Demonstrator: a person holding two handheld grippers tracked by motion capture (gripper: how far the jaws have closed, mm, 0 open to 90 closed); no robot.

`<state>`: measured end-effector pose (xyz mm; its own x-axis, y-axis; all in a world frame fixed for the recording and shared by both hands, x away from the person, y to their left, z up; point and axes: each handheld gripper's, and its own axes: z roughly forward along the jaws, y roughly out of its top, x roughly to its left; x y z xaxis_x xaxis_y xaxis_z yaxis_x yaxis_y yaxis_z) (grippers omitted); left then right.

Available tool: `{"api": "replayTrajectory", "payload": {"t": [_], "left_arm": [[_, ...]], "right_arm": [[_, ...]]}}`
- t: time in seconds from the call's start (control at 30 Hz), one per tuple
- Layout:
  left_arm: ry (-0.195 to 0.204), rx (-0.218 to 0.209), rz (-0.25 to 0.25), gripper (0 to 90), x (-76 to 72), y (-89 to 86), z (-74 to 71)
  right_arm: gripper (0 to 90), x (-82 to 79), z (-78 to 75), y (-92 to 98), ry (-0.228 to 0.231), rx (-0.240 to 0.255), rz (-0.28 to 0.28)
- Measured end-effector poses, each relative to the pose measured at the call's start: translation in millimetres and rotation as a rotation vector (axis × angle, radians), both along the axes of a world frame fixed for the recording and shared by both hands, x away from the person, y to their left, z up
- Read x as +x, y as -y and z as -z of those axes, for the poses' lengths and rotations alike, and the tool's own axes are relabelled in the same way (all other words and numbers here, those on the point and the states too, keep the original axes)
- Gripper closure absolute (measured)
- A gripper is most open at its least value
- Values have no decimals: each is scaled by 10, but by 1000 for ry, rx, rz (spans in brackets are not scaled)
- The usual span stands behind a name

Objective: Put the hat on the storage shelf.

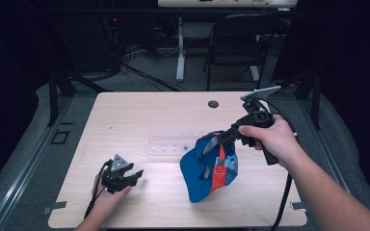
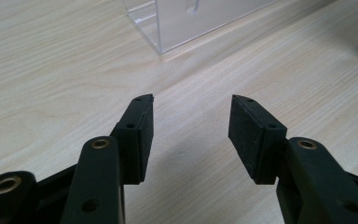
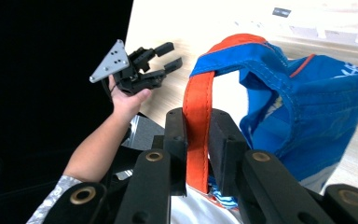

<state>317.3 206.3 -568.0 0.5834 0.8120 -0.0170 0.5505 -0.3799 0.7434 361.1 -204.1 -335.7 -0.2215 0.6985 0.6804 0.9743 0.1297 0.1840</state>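
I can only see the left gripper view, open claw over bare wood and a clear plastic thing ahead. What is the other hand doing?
Observer: The right claw is shut on an orange strap of a blue cap.
Operator: Is the cap lying flat?
Observer: No, its strap end is lifted; its lower edge looks to rest on the table.
Operator: And where am I relative to it?
Observer: The left claw is low over the table, apart from the cap, on its left.
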Motion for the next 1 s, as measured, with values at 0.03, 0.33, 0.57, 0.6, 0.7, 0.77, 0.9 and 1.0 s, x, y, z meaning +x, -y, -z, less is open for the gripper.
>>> {"api": "replayTrajectory", "payload": {"t": [0.03, 0.33, 0.57, 0.6, 0.7, 0.77, 0.9, 1.0], "left_arm": [[0, 1, 2, 510, -1, 2, -1], [-9, 11, 20, 509, -10, 19, -7], [16, -10, 35, 508, -50, 70, -36], [22, -17, 39, 508, -63, 87, -44], [29, -20, 53, 508, -91, 129, -67], [33, -20, 59, 508, -101, 144, -73], [45, -31, 87, 506, -155, 227, -116], [54, -46, 105, 506, -189, 283, -155]], "right_arm": [[784, -3, -8, -1, 7, -2, 4], [784, -7, -146, 37, 29, 13, 24], [784, 25, -212, 103, 34, 50, 48], [784, 30, -211, 99, 43, 61, 58], [784, 52, -224, 90, 44, 68, 52], [784, 56, -226, 74, 49, 80, 65], [784, 101, -258, 39, 50, 96, 55], [784, 126, -273, 20, 56, 102, 55]]}}
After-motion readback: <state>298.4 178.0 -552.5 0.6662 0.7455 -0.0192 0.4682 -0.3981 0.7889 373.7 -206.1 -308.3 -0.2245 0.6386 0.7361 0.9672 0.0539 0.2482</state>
